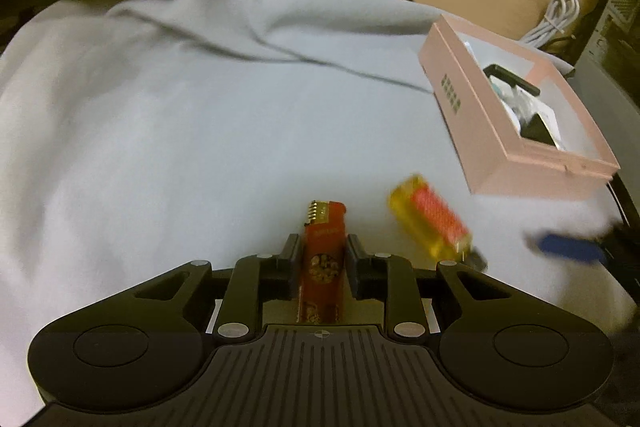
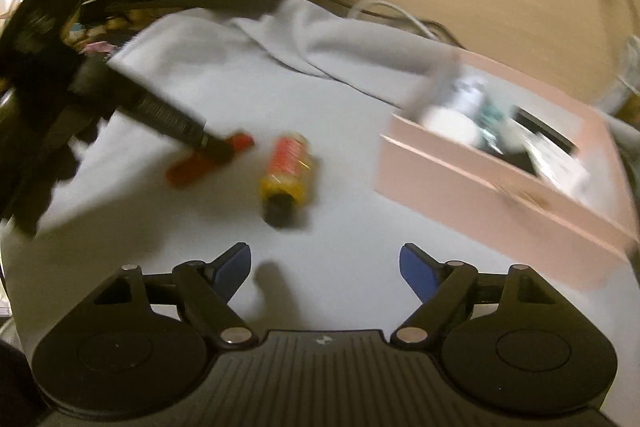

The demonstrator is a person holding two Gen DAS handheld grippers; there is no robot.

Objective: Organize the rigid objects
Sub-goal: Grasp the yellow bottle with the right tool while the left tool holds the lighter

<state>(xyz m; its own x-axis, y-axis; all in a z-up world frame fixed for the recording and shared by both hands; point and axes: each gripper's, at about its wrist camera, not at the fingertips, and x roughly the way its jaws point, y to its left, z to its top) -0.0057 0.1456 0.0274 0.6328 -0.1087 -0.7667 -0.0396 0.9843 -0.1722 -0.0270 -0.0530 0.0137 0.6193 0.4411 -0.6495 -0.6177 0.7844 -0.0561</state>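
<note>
Wooden desk, white cloth (image 1: pixel 160 147) spread over it, cables behind. My left gripper (image 1: pixel 322 247) pinching red lighter (image 1: pixel 323 259) between black pads, lighter lengthwise along fingers, metal head pointing away from me. Yellow lighter (image 1: pixel 430 225) lying on cloth just right of it, tilted, blurred. Pink box (image 1: pixel 500 131) open further right, several small items inside, too blurred to name. My right gripper (image 2: pixel 325 269) spread, blue pads apart, nothing between them, hovering over cloth near yellow lighter, pink box to its right.
</note>
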